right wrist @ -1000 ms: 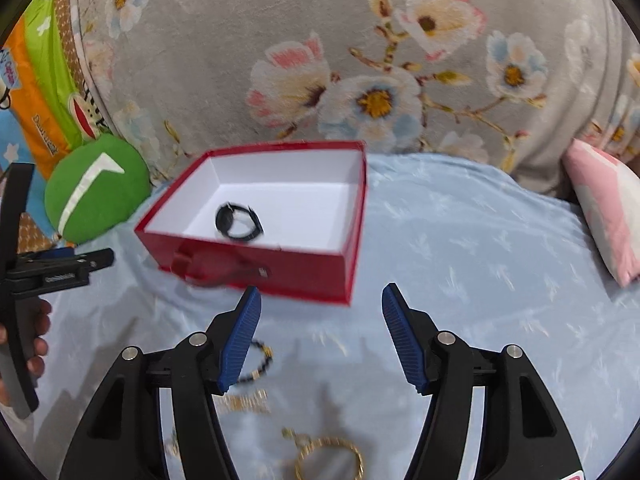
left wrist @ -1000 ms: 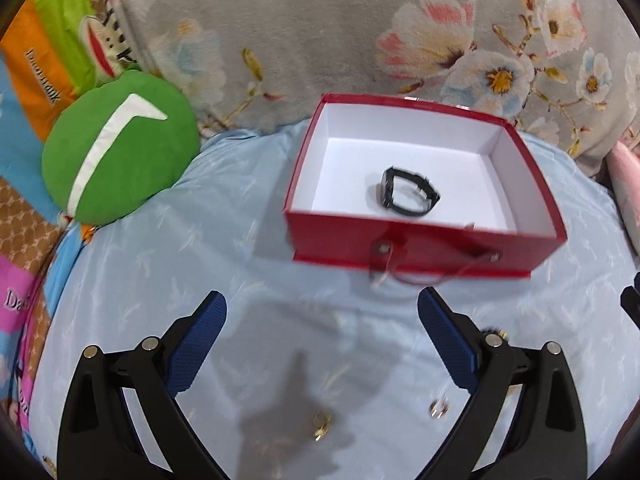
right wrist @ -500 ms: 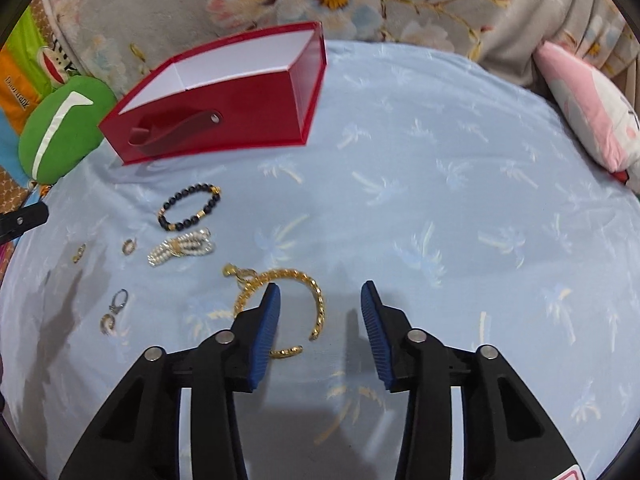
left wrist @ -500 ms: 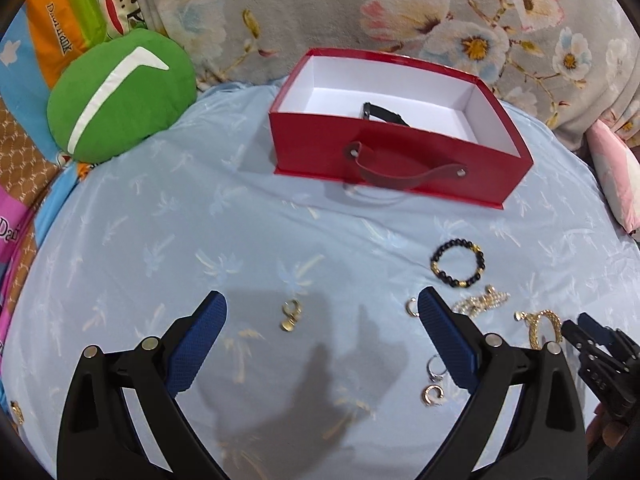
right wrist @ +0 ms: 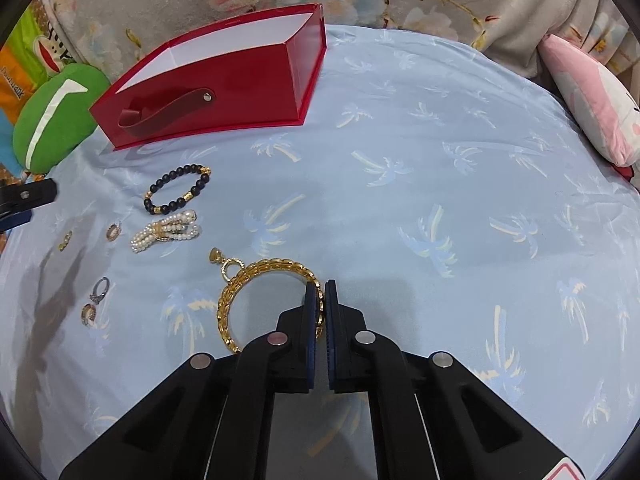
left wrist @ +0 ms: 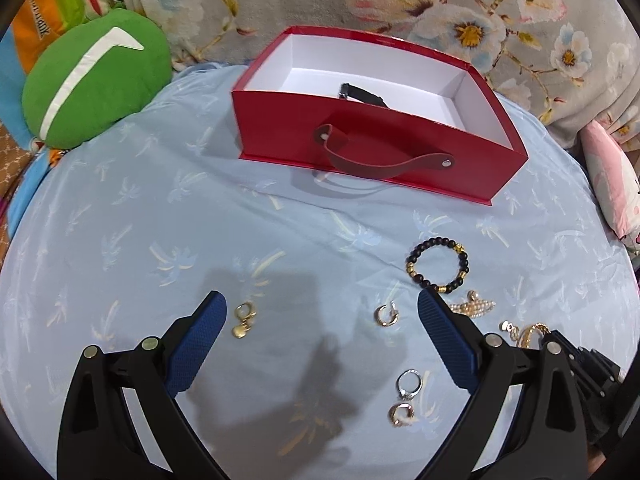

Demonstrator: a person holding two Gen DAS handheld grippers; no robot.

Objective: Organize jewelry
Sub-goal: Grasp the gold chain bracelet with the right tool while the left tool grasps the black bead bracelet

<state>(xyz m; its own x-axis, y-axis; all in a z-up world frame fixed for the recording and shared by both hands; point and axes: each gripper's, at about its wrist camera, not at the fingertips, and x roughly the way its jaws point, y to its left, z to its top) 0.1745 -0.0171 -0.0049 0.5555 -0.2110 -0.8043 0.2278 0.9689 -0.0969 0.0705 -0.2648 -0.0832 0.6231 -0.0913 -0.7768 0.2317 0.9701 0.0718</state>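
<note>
My right gripper (right wrist: 320,286) is shut on the right side of a gold chain bangle (right wrist: 232,300) that lies on the blue sheet. My left gripper (left wrist: 320,308) is open and empty, low over the sheet. A gold earring (left wrist: 243,321) lies by its left finger and a small hoop (left wrist: 386,315) by its right finger. A black bead bracelet (left wrist: 438,266) (right wrist: 178,190) and a pearl bow piece (right wrist: 166,234) lie nearby. The red box (left wrist: 360,148) (right wrist: 224,92) behind them holds a black band (left wrist: 362,96).
Two more earrings (left wrist: 405,398) (right wrist: 94,300) lie near the sheet's front. A green cushion (left wrist: 92,80) sits back left and a pink pillow (right wrist: 592,100) at the right. A floral blanket (left wrist: 400,0) rises behind the box.
My right gripper has dropped to the gold bangle and shut on it. My left gripper has moved lower and closer over the earrings, still open.
</note>
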